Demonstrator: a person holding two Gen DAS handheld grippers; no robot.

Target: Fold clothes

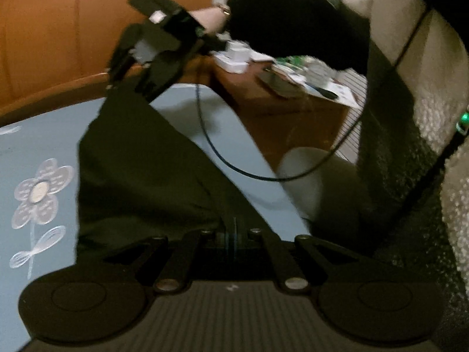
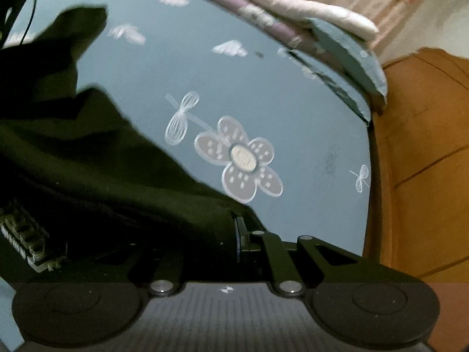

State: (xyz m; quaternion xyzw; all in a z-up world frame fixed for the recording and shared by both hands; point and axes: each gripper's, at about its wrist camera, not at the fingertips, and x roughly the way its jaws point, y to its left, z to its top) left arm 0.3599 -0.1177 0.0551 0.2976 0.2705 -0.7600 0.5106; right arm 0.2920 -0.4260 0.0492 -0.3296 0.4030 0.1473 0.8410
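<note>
The dark garment (image 1: pixel 137 176) is a soft, matte cloth, stretched in a creased sheet above the blue flower-printed bedsheet (image 1: pixel 44 152) between both tools. The left gripper (image 1: pixel 230 231) is clamped tight on one edge of it, and the right gripper (image 2: pixel 237 234) pinches another edge beside the sheet's big white flower (image 2: pixel 240 158).

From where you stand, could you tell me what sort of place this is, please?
Probably a bedroom: a blue flower-printed bedsheet, pink and lilac folded quilts stacked at its far edge, and an orange-brown wooden bed frame alongside.
</note>
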